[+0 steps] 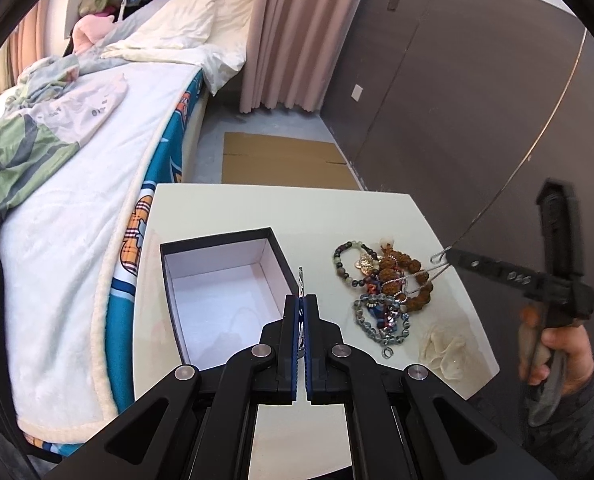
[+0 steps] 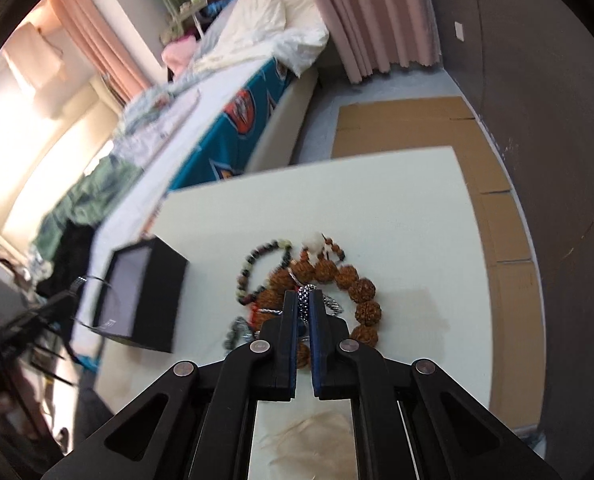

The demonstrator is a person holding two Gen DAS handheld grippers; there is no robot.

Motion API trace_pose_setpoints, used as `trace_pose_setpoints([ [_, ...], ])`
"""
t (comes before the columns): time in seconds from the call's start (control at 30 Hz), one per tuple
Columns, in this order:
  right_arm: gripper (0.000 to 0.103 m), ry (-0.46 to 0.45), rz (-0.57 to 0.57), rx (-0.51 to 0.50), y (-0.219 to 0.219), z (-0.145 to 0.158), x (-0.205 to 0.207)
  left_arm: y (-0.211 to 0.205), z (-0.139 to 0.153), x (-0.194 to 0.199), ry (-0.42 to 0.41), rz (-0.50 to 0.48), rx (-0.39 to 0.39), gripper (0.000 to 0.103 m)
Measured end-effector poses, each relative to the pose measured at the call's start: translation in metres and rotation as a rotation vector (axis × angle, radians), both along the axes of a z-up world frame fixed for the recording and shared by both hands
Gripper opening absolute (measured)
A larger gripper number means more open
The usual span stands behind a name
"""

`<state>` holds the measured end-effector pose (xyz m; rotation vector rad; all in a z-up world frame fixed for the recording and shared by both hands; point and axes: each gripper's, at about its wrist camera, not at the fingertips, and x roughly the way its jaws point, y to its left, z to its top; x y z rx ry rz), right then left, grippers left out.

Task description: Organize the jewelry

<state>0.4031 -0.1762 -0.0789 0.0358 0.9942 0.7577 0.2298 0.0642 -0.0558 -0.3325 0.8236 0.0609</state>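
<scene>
On a pale table (image 1: pixel 257 208) an open black box (image 1: pixel 225 300) stands to the left of a tangled heap of jewelry (image 1: pixel 381 292), with the heap lying between the two tongs and nearer the right one. The left gripper (image 1: pixel 301 304) is pinched shut on a thin metal ring held upright on edge, just beside the box's right wall, so the box lies a short way to its left with its long axis running away from the camera. The right gripper (image 2: pixel 305 300) is closed narrow on a dark beaded strand (image 2: pixel 304 296) at the heap, which trails down toward the big brown beads (image 2: pixel 361 292).
</scene>
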Motion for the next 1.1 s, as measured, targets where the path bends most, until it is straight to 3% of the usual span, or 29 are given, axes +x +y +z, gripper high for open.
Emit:
trace_pose_setpoints([
  [0.47, 0.006, -0.252, 0.043, 0.101, 0.023, 0.133, -0.043, 0.017, 0.033, -0.016, -0.077, 0.019, 0.013, 0.001],
  [1.1, 0.006, -0.484, 0.016, 0.128, 0.047, 0.244, -0.087, 0.049, 0.06, -0.035, -0.164, 0.039, -0.016, 0.001],
])
